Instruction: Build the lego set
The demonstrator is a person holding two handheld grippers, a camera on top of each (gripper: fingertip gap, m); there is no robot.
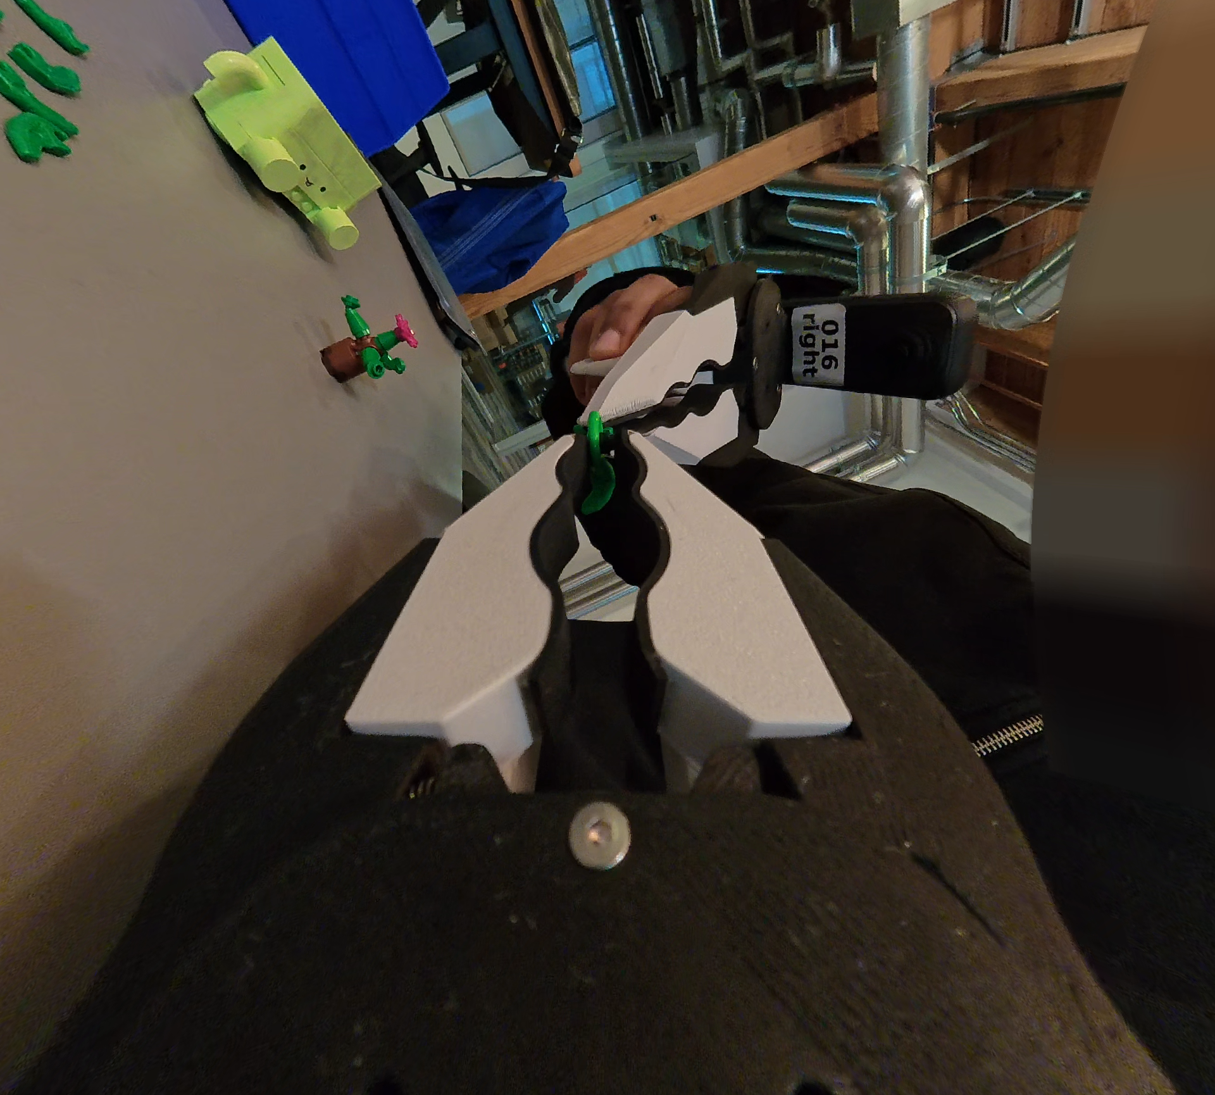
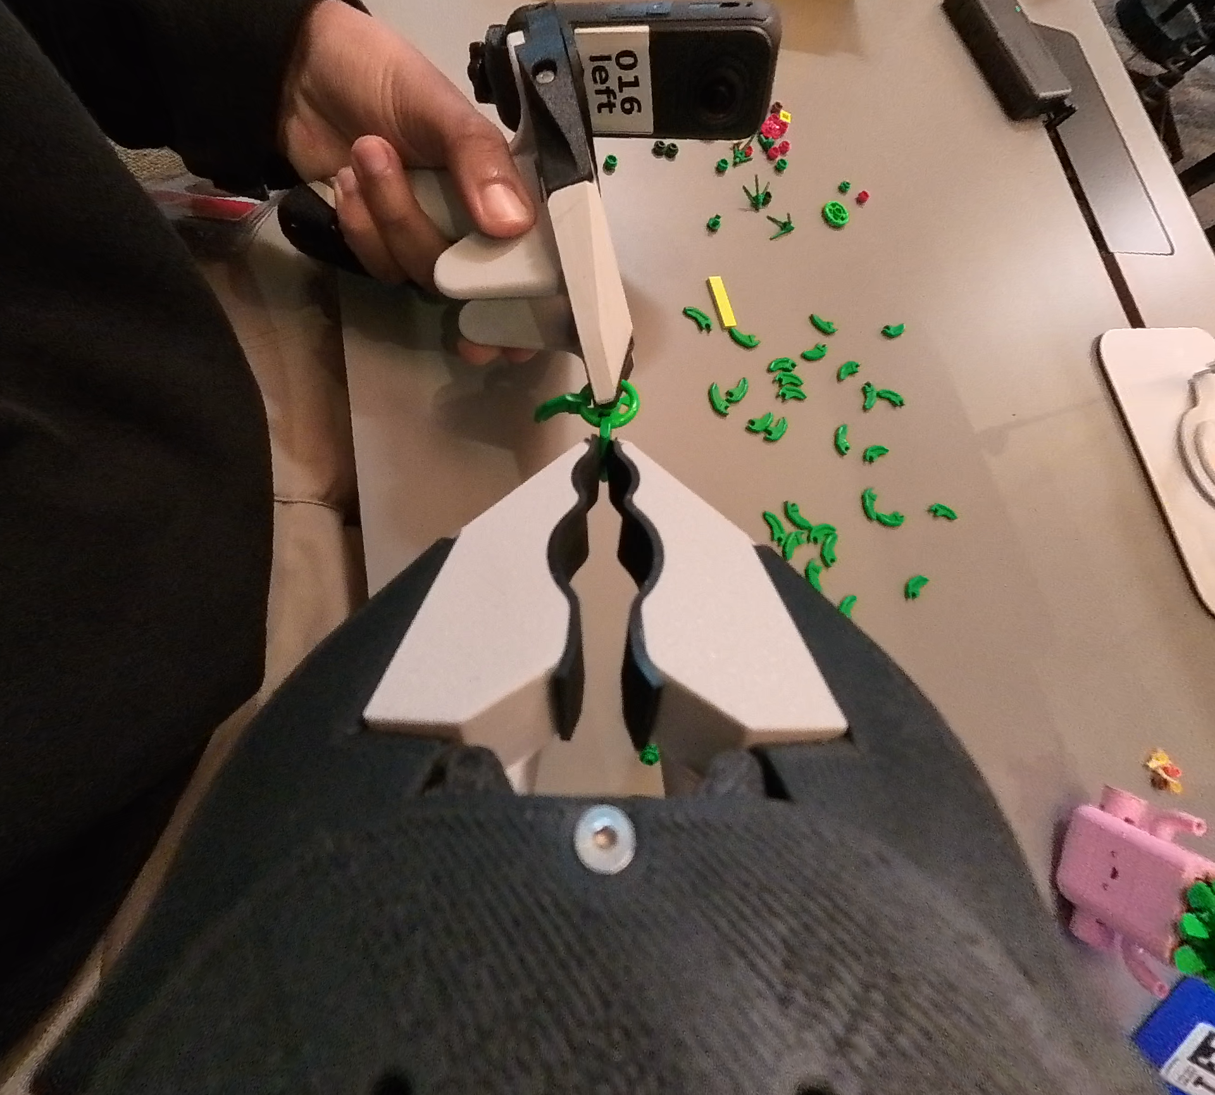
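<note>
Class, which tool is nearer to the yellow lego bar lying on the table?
Left. The left tool hangs just beside the yellow lego bar, while the right tool sits slightly farther back; both grip the green lego piece.

Warm dim indoor light, soft shadows, fisheye-warped edges, motion blur near borders

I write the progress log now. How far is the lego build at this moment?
Done: one small plant in a brown pot stands on the table. In hand: the left gripper and right gripper both pinch one green stem piece in the air. Left: many loose green leaves and red flower pieces remain unused.
</note>
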